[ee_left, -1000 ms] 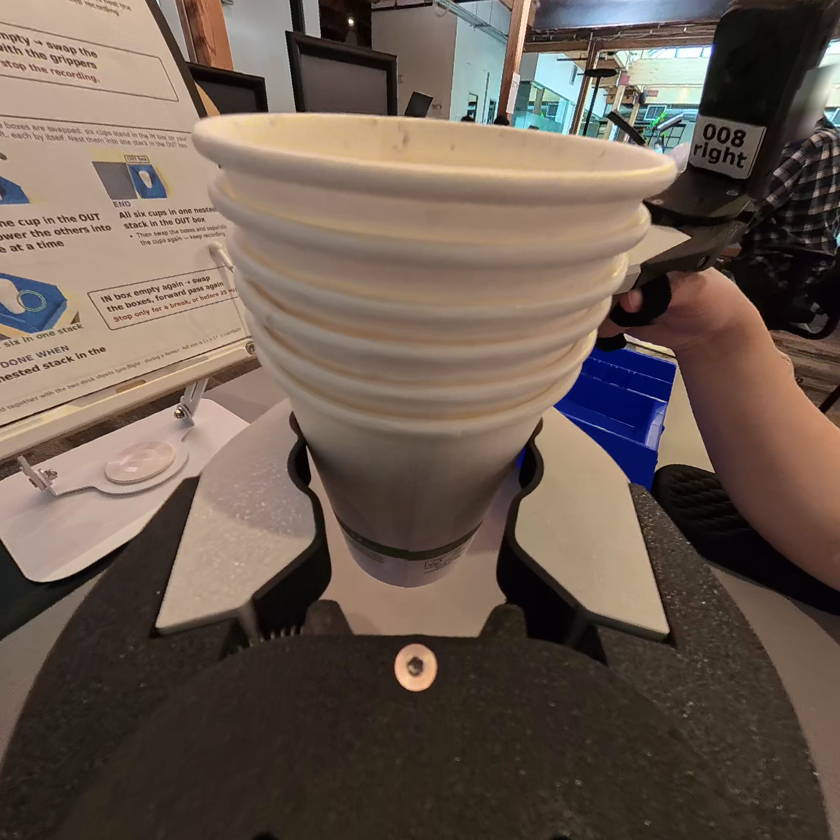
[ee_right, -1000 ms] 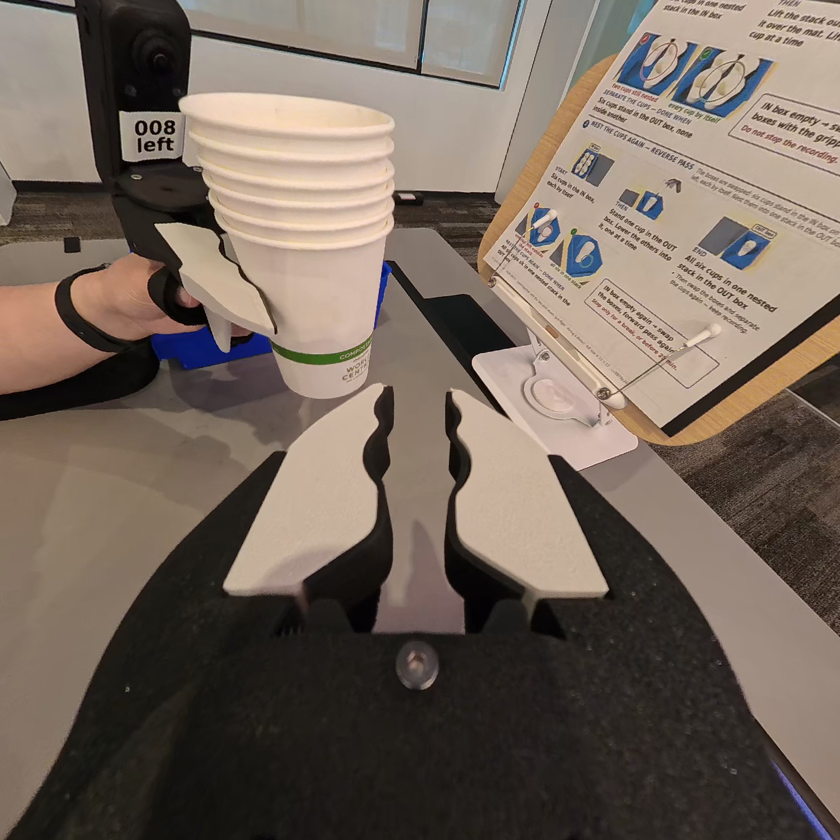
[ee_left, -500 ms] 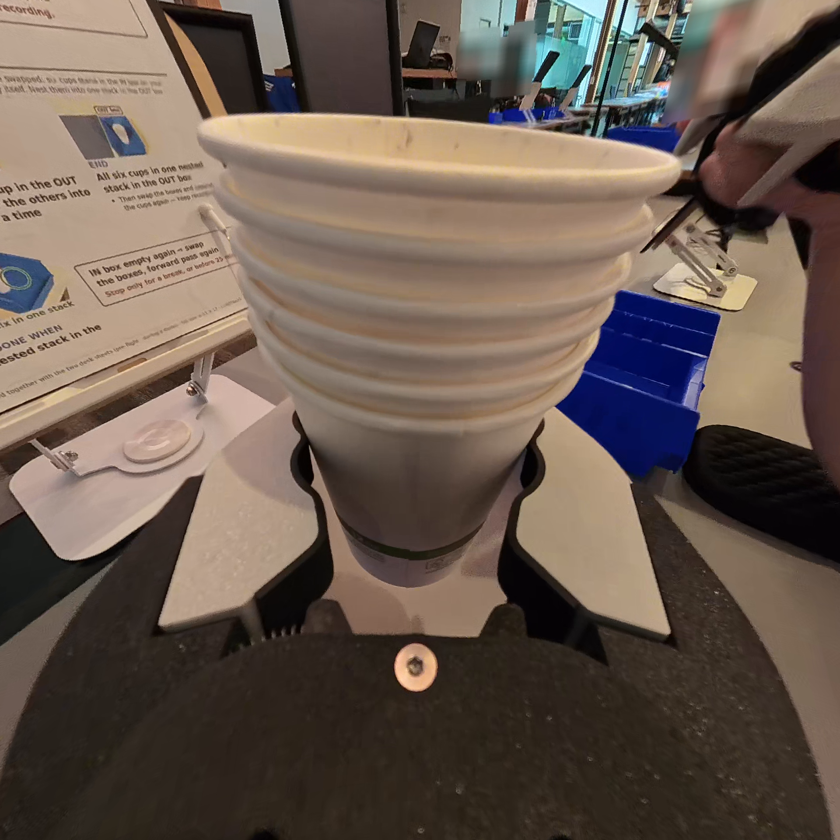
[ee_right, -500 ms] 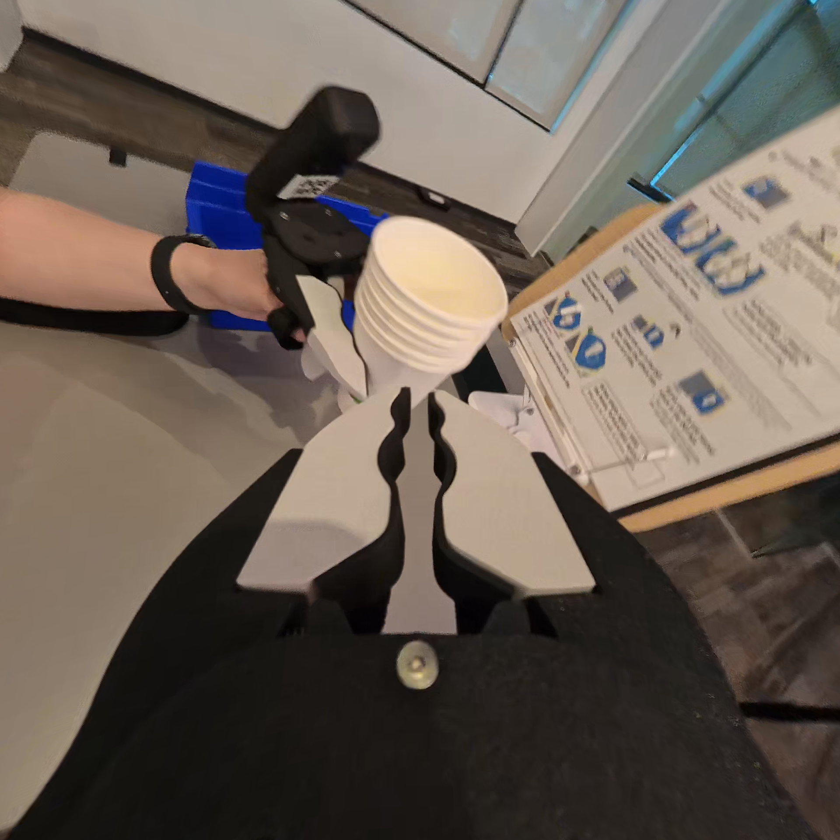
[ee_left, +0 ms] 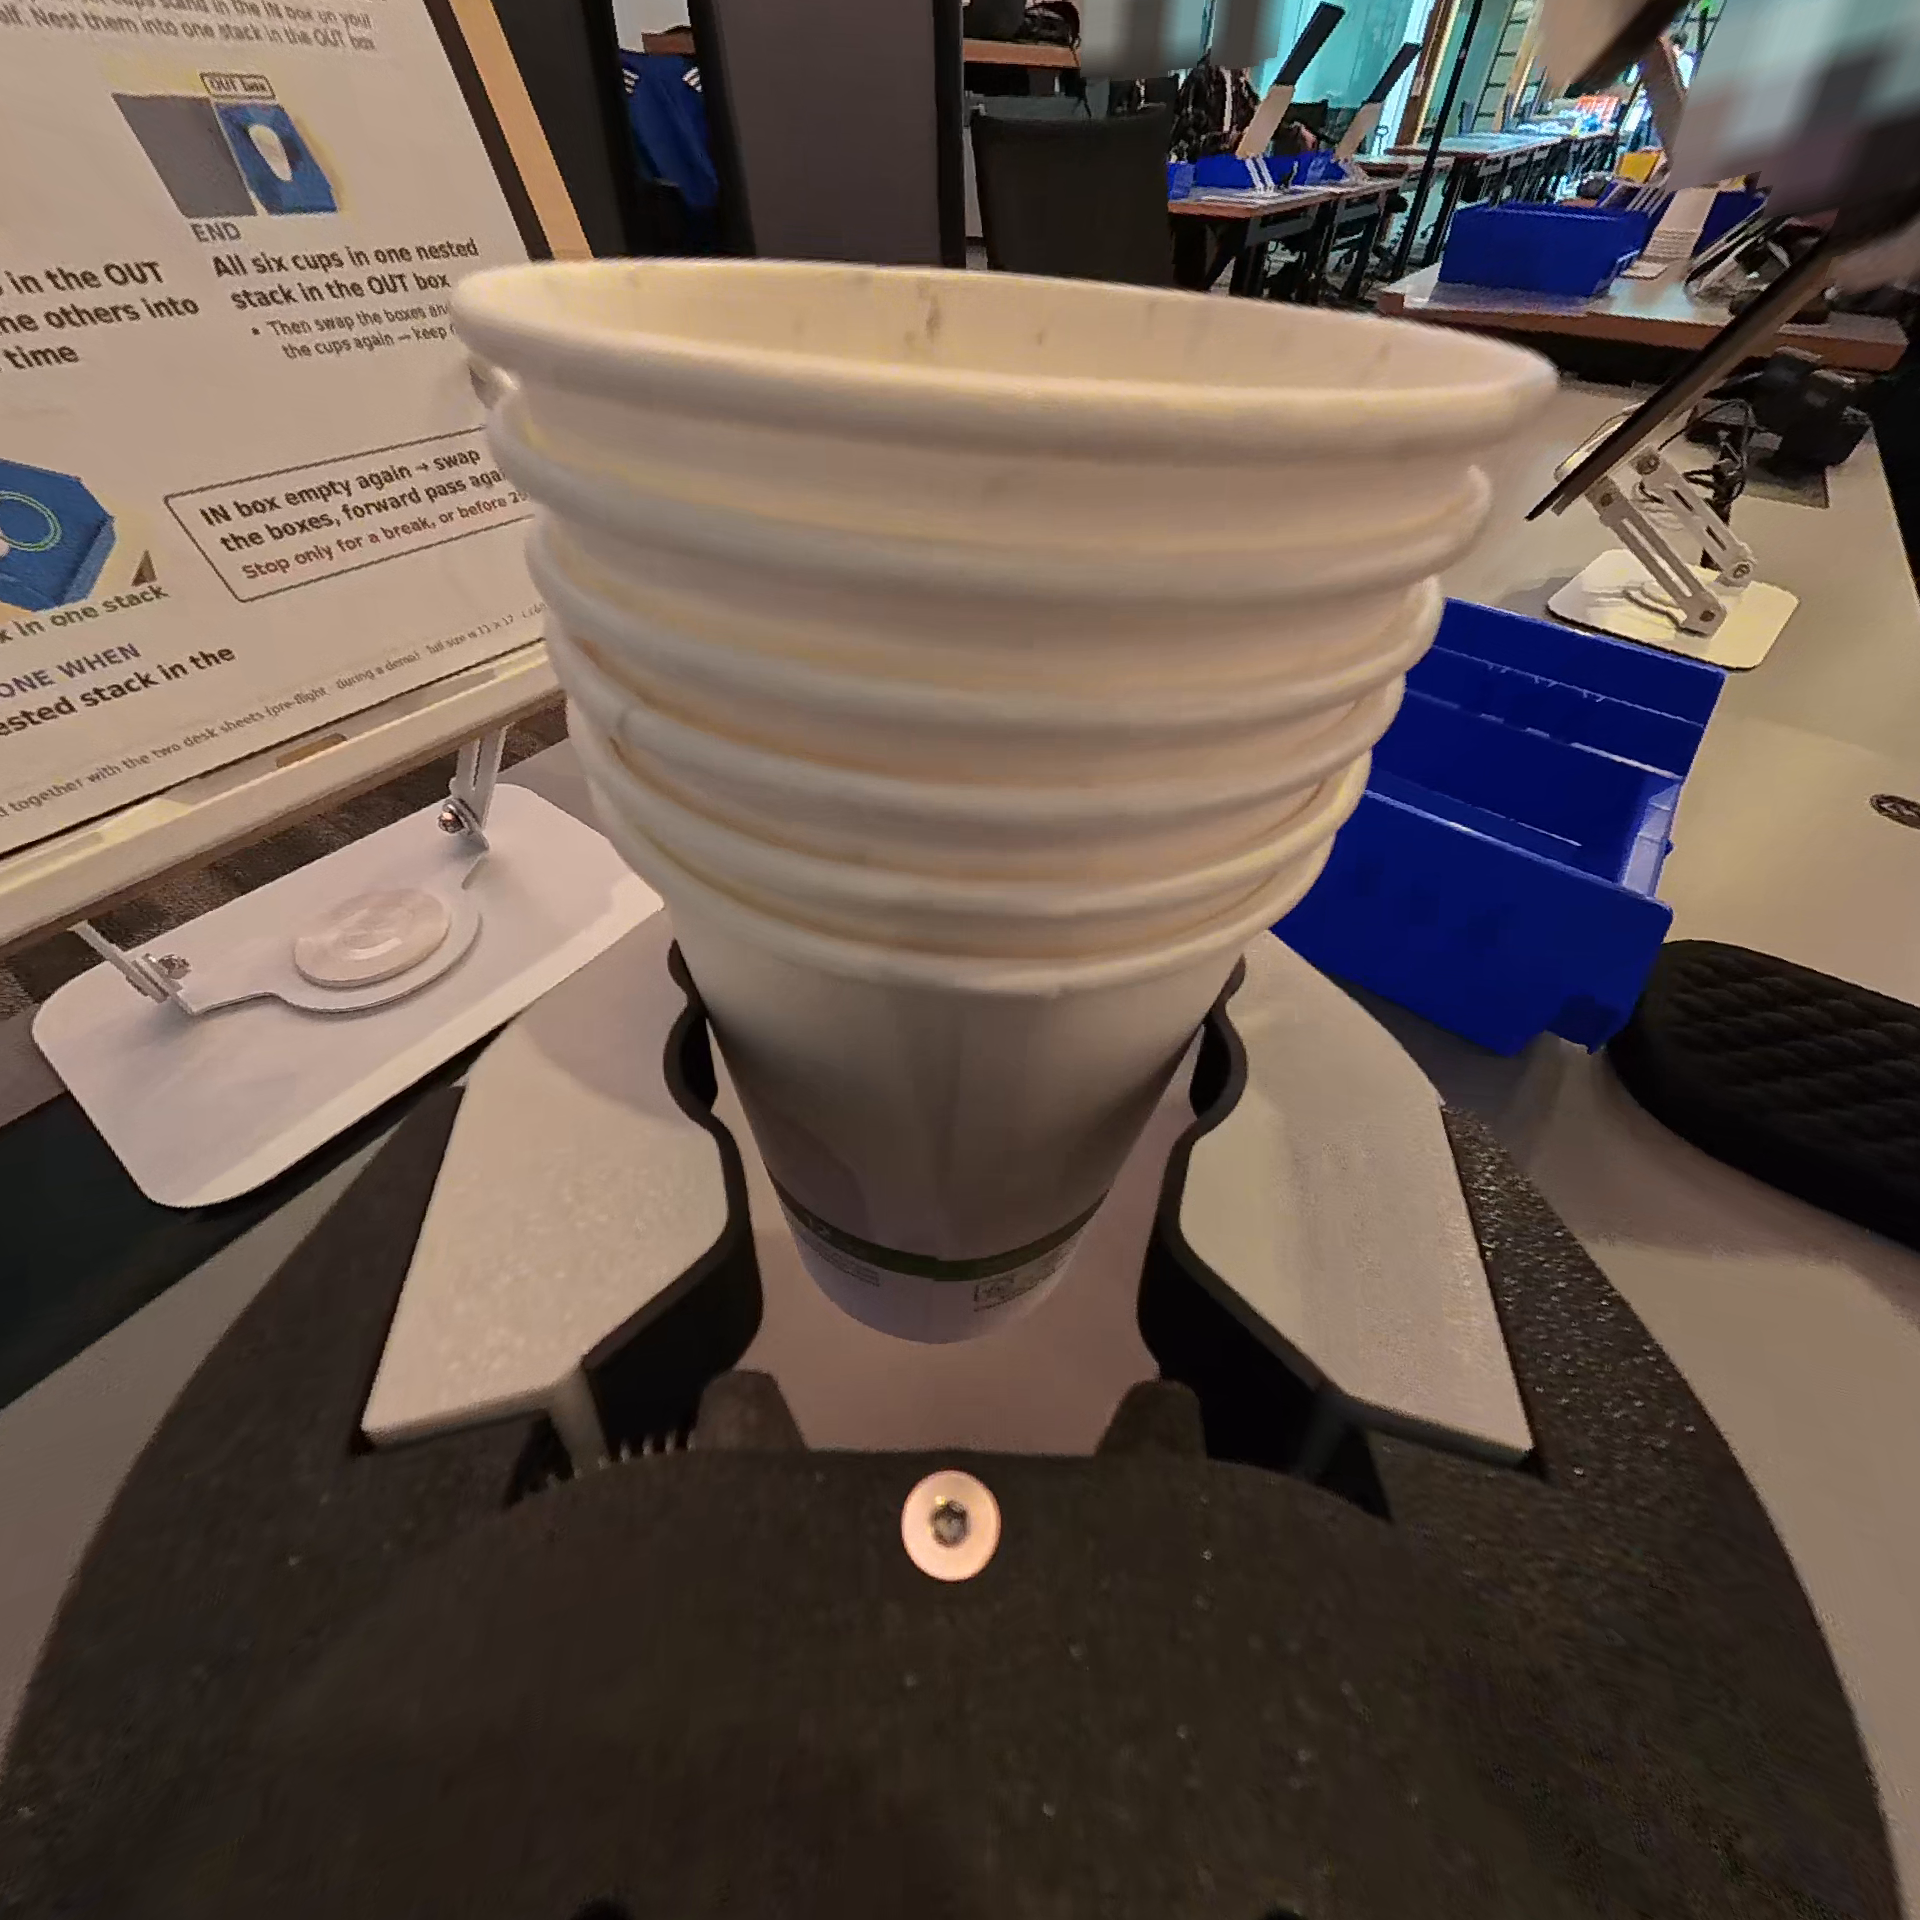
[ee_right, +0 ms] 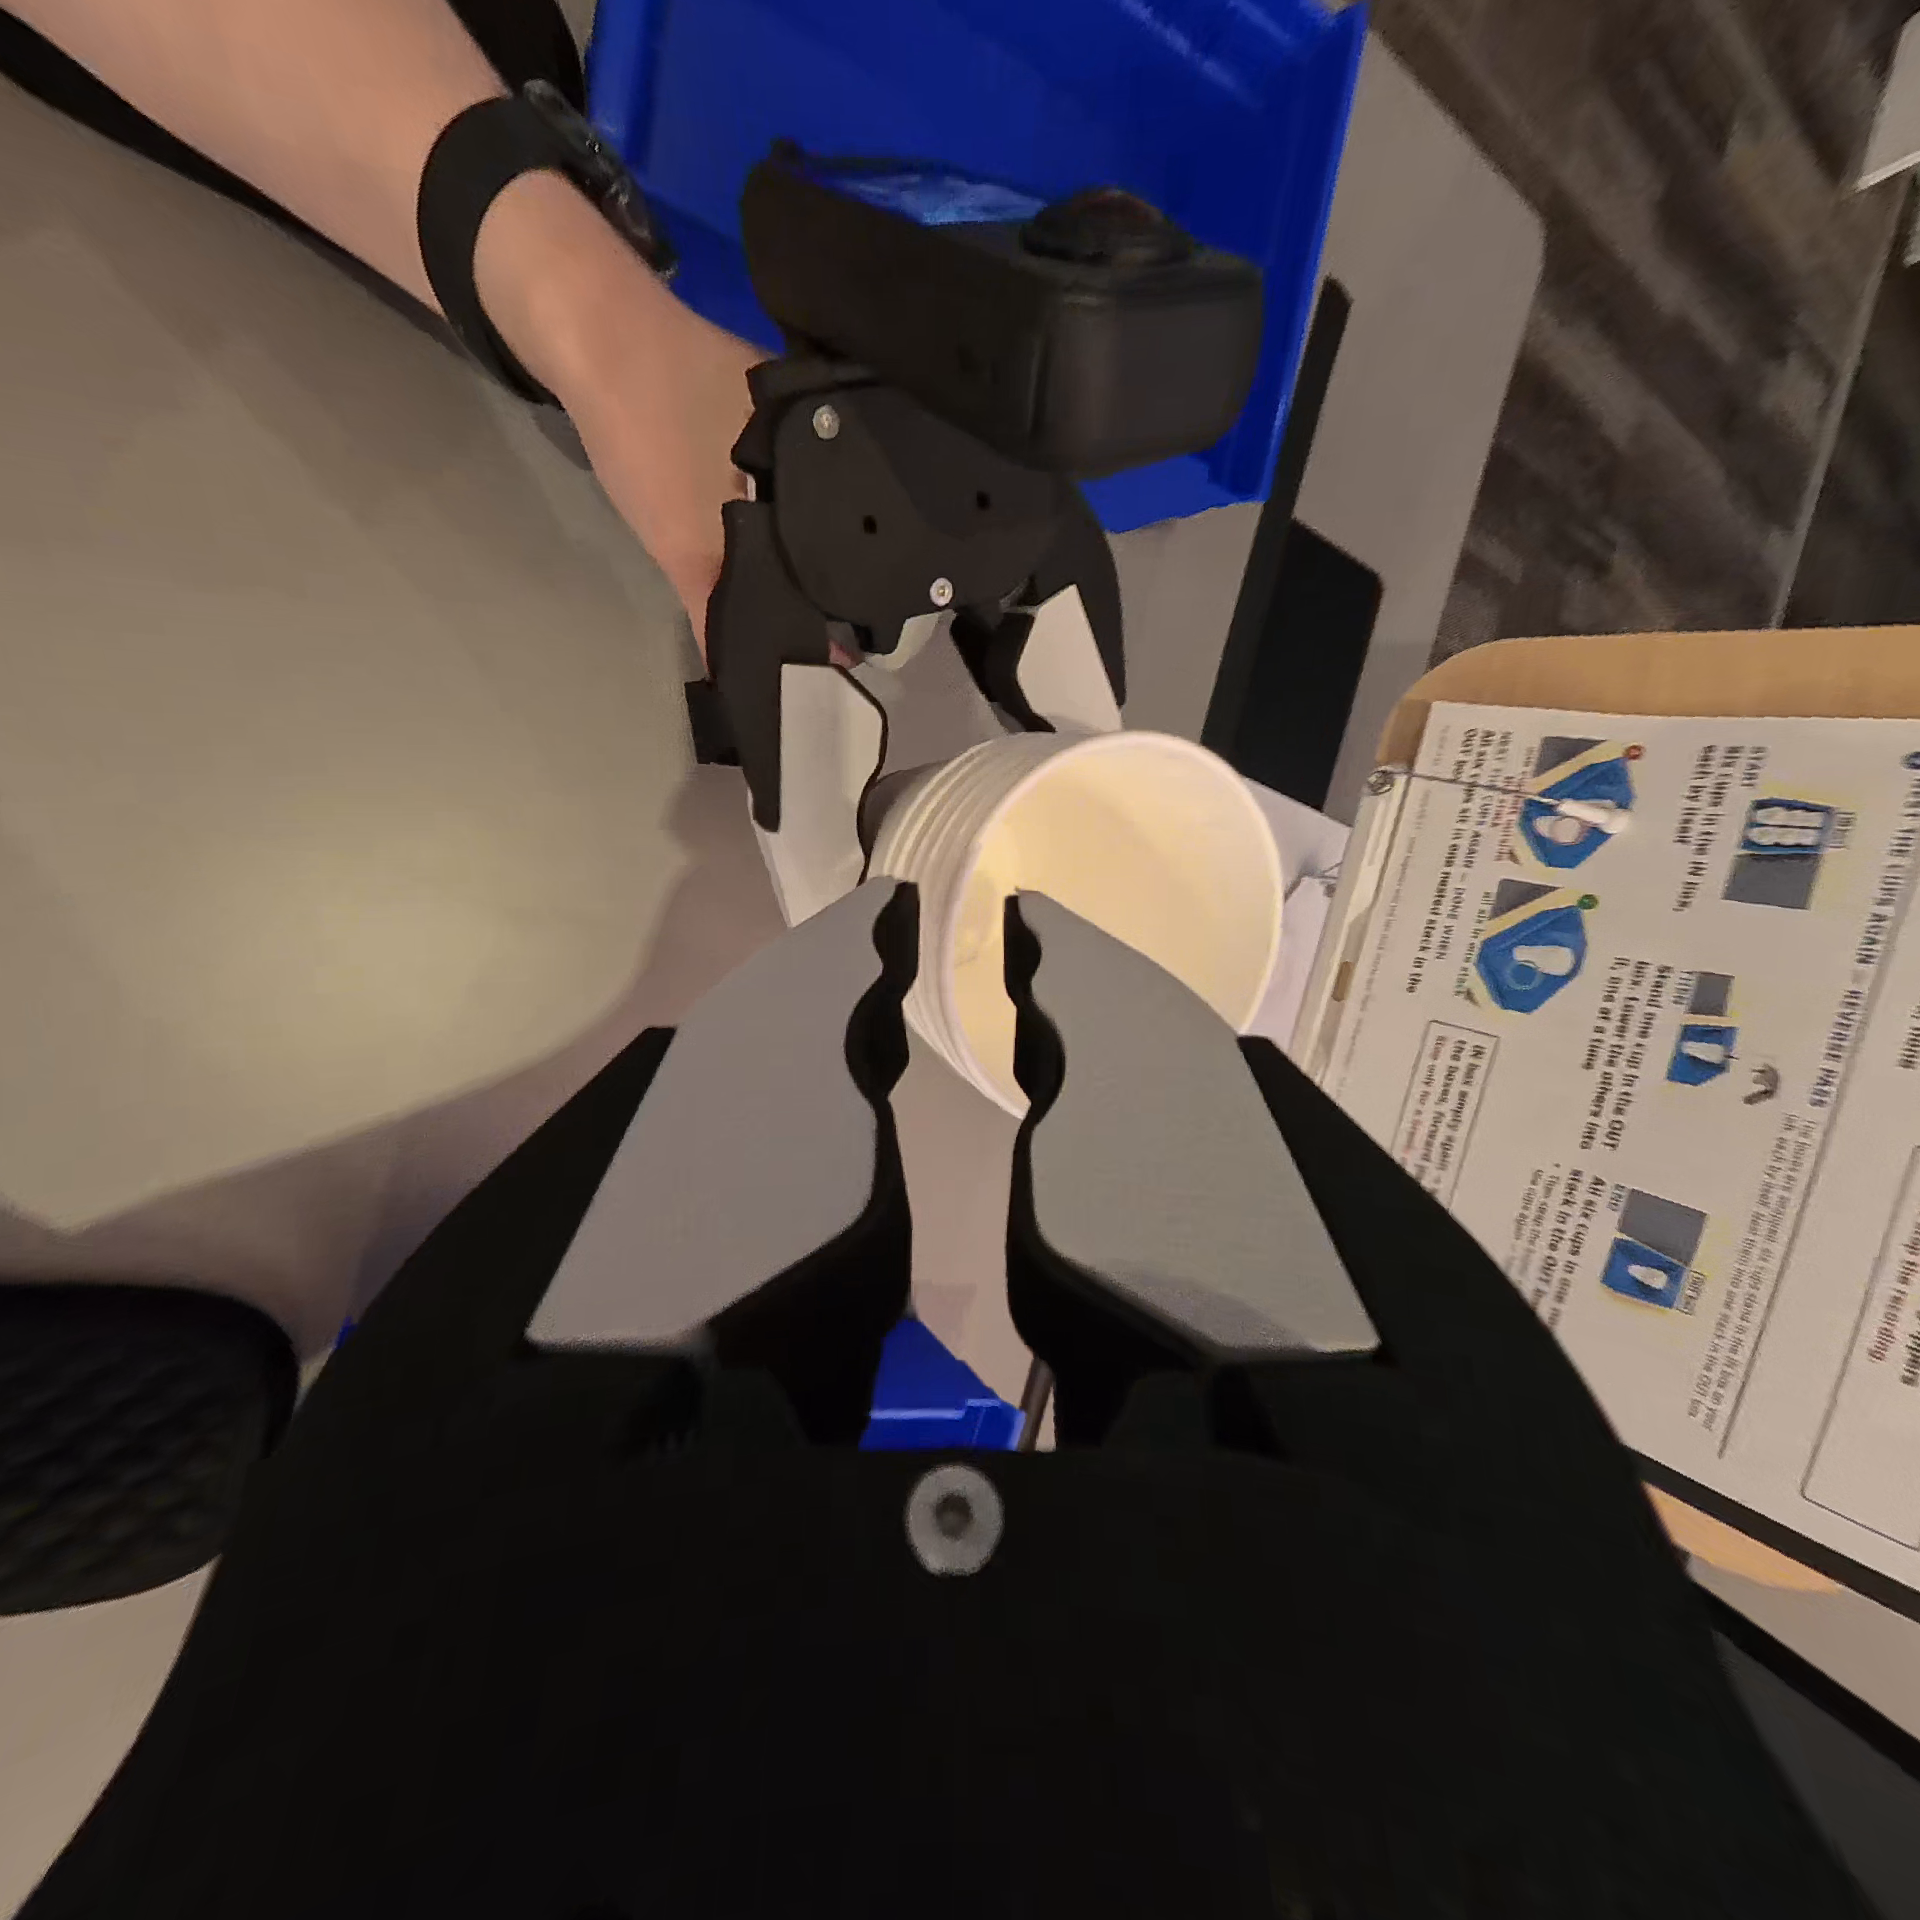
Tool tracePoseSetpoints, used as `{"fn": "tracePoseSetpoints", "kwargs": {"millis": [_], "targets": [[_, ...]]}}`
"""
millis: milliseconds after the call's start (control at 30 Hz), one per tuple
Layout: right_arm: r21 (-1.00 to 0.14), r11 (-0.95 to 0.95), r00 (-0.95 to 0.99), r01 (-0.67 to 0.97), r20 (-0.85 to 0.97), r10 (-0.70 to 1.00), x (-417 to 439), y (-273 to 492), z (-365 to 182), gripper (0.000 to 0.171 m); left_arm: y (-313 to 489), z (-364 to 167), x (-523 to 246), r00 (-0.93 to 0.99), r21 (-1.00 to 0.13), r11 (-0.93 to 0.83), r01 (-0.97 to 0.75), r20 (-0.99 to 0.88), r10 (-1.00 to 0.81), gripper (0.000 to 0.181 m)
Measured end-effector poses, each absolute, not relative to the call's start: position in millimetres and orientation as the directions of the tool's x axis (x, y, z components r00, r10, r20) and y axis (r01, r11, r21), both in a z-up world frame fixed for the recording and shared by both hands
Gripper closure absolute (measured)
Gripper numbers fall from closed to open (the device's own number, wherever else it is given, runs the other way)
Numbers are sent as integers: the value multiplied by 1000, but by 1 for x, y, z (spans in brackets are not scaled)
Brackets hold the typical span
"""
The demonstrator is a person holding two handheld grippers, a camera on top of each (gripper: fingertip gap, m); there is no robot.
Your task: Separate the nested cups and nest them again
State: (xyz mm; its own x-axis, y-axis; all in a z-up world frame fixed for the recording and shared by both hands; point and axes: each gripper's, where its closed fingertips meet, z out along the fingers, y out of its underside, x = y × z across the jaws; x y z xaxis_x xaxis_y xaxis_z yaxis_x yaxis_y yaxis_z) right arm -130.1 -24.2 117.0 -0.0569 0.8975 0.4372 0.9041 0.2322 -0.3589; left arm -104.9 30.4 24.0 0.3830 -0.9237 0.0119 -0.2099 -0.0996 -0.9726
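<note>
A stack of several nested white paper cups with a green band near the base stands upright in my left gripper, which is shut on the bottom cup's wall. In the right wrist view I look down into the stack, with the left gripper behind it. My right gripper is open with a narrow gap. Its tips sit at the near rim of the top cup, one finger outside the stack and one over the cup's inside. I cannot tell whether they touch the rim.
A blue bin sits on the grey table right of the stack, seen also behind the left gripper. Another blue bin shows under my right gripper. An instruction board on a white stand is left, and a black pad right.
My right gripper has risen from beside the stack, tipped to look down on it, and brought its tips to the top cup's rim. The left gripper still holds the stack and has turned slightly.
</note>
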Motion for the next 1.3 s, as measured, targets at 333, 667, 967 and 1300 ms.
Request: {"fn": "tracePoseSetpoints", "kwargs": {"millis": [333,667,967,1300], "targets": [[-299,189,-61,935,390,919,-126,-16,107,161,31,28,-107,385,-975,-100,-198,16,-923,90],[-284,168,-58,944,359,931,-125,-17,106,168,31,31,-107,384,-977,-99,-186,20,-923,90],[-310,181,-38,933,416,909,-123,-13,136,168,33,27,-107,390,-976,-108,-189,27,-920,90],[-431,136,145,892,558,817,-69,-8,224,168,34,19,-105,386,-970,-130,-204,42,-922,90]]}}
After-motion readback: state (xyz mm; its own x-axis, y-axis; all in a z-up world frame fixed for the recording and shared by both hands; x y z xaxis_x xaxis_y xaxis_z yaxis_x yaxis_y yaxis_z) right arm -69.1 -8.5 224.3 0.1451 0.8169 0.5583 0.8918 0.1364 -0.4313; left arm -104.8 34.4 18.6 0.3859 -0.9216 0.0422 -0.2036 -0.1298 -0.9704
